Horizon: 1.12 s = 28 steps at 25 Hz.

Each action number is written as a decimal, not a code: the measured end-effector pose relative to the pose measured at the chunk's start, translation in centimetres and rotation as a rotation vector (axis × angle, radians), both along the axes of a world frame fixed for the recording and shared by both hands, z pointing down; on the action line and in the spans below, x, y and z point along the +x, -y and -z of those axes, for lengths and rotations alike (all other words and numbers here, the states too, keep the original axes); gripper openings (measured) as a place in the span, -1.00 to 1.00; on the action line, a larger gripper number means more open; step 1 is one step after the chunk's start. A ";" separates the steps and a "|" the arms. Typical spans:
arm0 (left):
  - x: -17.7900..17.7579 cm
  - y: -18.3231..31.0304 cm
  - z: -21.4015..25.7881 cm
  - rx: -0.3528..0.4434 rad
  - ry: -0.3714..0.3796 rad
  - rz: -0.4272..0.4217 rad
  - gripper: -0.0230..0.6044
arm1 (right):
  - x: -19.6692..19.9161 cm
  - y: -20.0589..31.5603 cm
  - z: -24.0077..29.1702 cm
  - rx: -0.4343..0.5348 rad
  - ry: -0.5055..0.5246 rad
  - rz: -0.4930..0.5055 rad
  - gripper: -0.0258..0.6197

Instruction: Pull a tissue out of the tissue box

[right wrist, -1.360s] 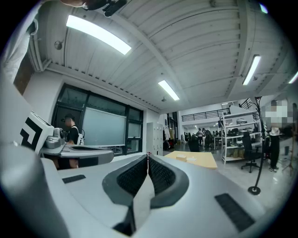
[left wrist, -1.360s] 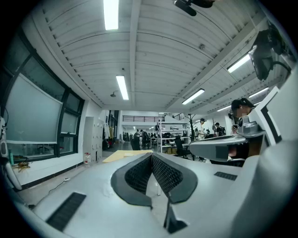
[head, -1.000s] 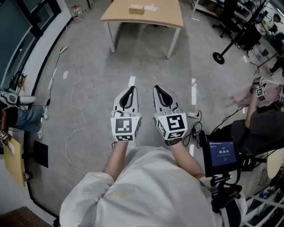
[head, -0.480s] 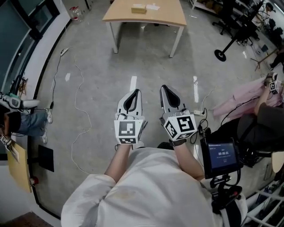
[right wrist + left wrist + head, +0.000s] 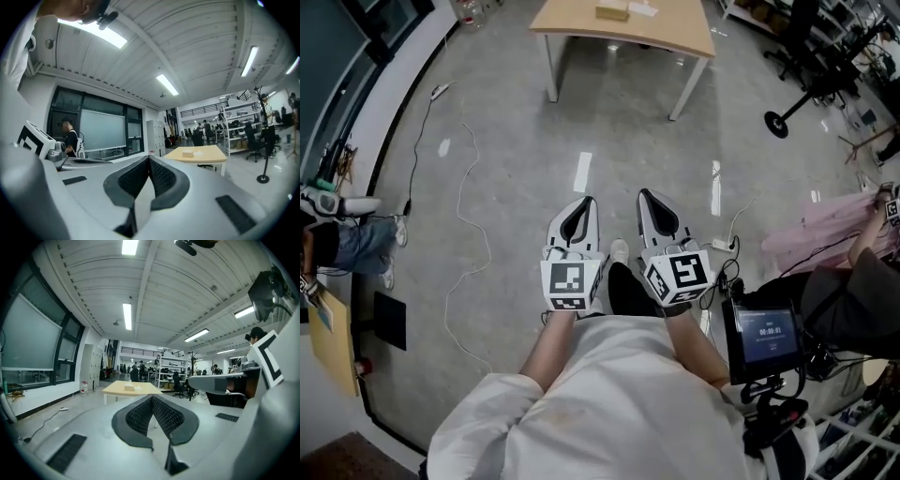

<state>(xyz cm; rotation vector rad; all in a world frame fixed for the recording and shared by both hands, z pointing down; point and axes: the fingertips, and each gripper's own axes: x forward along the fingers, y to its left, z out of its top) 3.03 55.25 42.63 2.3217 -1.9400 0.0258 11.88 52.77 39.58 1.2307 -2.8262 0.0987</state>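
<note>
A tan tissue box lies on a light wooden table far ahead across the floor, with something white beside it. The left gripper view shows the box small in the distance, and so does the right gripper view. I hold both grippers close to my chest, side by side, far from the table. My left gripper is shut with nothing between its jaws, tips meeting. My right gripper is likewise shut and empty.
Grey concrete floor lies between me and the table. A white cable snakes along the left. A black stand base and a seated person with pink cloth are on the right. A small screen sits by my right elbow.
The view has shifted: the table sits higher and further right in the head view. Both grippers stay shut and side by side. A shoe now shows between them.
</note>
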 end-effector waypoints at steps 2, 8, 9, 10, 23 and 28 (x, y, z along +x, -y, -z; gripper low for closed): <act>-1.2 2.2 -0.7 -0.019 0.007 0.014 -0.92 | -1.1 2.4 -0.4 -0.029 0.038 0.019 -0.91; -1.1 11.8 0.8 0.006 0.057 0.004 -0.92 | -1.3 13.0 0.8 -0.009 0.119 0.047 -0.91; -0.8 13.9 1.4 0.017 0.071 0.001 -0.92 | -1.1 15.3 1.5 0.008 0.130 0.044 -0.91; -0.4 16.0 1.9 0.025 0.080 0.000 -0.92 | -0.8 17.6 2.0 0.019 0.131 0.042 -0.91; 1.1 27.6 1.6 -0.034 0.126 0.013 -0.92 | 0.8 29.7 0.9 -0.027 0.146 0.017 -0.91; 0.9 32.5 -0.2 -0.050 0.122 -0.029 -0.92 | 1.7 34.0 -0.5 -0.009 0.119 -0.083 -0.91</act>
